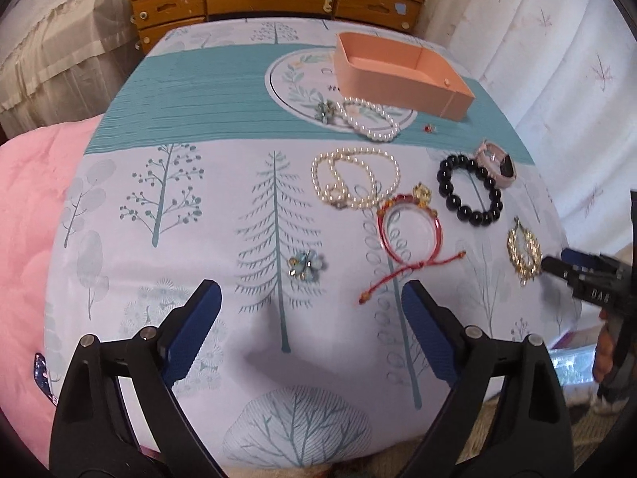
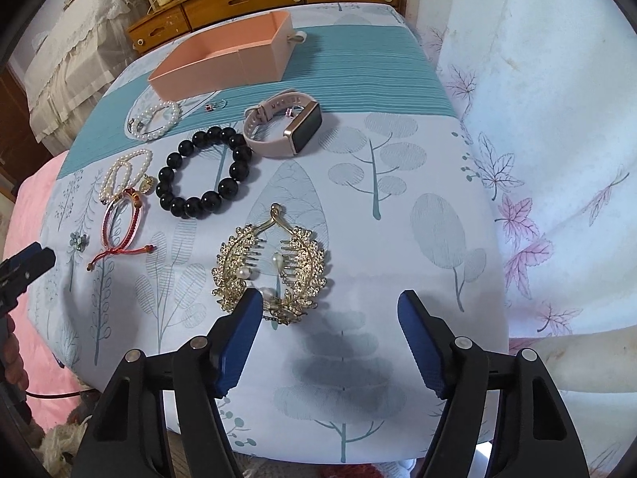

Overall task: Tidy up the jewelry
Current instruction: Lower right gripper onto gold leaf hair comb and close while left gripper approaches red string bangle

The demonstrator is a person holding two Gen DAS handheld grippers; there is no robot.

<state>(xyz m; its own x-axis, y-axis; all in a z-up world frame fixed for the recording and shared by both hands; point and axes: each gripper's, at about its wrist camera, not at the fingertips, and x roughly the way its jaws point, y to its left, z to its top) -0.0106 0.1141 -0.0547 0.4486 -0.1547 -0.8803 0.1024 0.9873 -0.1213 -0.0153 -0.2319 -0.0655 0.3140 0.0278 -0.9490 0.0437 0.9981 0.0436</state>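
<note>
Jewelry lies spread over a tree-printed cloth on the bench (image 1: 167, 79), laid flat and mostly apart, presumably so each piece can be picked singly and dropped into the empty pink box (image 1: 402, 75) at the far end.

From the left wrist view, the left gripper (image 1: 310, 310) hangs released, jaws wide and empty, tilted down at the cloth. Just ahead of it, between the lines of its two fingers, sits a small blue flower brooch (image 1: 307, 266), apart from the pads. Ahead and to its right lies the red cord bracelet (image 1: 410, 235), its tail running toward the right finger. Farther ahead are the pearl strands (image 1: 354, 179), and beyond them a second pearl bracelet (image 1: 370, 119) near the box. The black bead bracelet (image 1: 469, 189) lies far right.

From the right wrist view, the right gripper (image 2: 330, 310) is also unclenched, holding nothing. The gold leaf hair comb (image 2: 274, 267) lies just ahead, its near edge beside the left finger's tip and partly behind it; whether they touch I cannot tell. Most of the comb sits left of the gap, so I judge the gripper needs to shift left before pinching. The pink smartwatch (image 2: 284, 127) rests well ahead, by the box.
</note>
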